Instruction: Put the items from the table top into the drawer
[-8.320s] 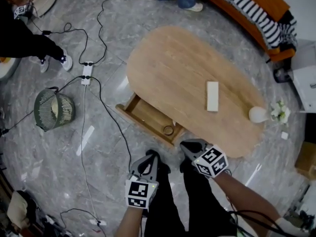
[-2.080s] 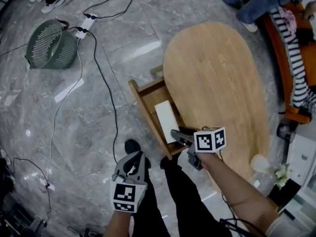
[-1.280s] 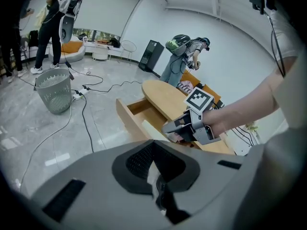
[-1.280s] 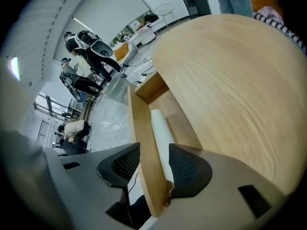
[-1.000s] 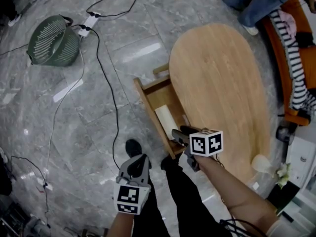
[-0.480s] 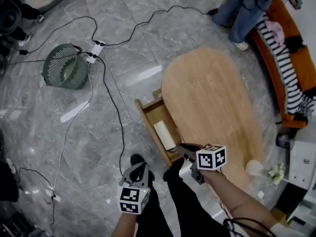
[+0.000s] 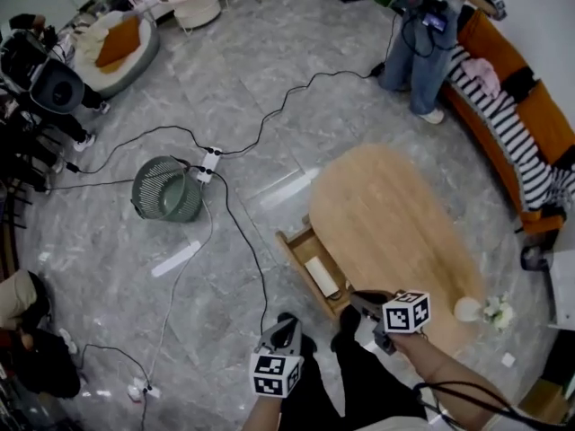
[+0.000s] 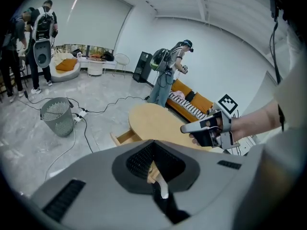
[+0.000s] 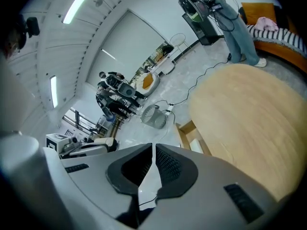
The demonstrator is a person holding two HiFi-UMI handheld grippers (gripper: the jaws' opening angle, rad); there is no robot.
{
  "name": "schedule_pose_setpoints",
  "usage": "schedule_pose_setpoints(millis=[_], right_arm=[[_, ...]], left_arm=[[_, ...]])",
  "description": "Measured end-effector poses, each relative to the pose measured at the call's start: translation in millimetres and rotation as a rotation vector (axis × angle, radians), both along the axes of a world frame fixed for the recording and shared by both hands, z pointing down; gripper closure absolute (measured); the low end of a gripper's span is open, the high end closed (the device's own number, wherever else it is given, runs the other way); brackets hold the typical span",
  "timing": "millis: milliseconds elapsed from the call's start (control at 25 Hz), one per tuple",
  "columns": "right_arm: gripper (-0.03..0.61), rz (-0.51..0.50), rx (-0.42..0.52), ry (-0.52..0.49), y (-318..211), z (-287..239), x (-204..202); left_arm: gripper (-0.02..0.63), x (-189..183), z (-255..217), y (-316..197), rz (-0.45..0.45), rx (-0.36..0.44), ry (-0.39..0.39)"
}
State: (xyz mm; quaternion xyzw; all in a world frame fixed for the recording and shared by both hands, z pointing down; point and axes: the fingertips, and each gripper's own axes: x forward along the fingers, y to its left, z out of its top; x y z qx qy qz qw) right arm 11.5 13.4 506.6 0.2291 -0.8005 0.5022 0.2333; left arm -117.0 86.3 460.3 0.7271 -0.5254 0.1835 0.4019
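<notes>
Up high over the room now. My right gripper (image 7: pixel 358 298) has just been closing its fingers; they stand all but together, a thin slit between them and nothing in it. My left gripper (image 7: pixel 287 329) has its fingers drawn together as well, empty, out over the floor just ahead of my shoes.

The white box (image 7: pixel 322 277) lies in the open drawer (image 7: pixel 305 245), just beyond my right fingers and below them, well apart from my left fingers. The drawer's inner side runs in under the bench (image 7: pixel 395 214), so I can't see all of its inside, and it is too small from up here to tell whether anything else lies beside the box. Through the right gripper view the gripper's own body cuts off the near end of the box. From the left gripper view only a corner of the drawer peeks out; the box is hidden.

Off to the right of my right fingers, a pale vase (image 7: pixel 466 309) stands at the bench's end, its flowers a blur. A green basket (image 7: pixel 167 189) sits on the floor far to the left of my left fingers.
</notes>
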Motion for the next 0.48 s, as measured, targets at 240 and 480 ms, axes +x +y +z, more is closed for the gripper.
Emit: schedule_pose_setpoints(millis=[240,480], right_arm=[[0.532,0.028,0.038,0.03,12,-42,19],[0.532,0.03,0.096,0.053,29,-88,35]], left_arm=[[0.614,1,-37,19,0.005,-0.004,-0.022],[0.614,5,-81,20,0.071,0.039,-0.041]])
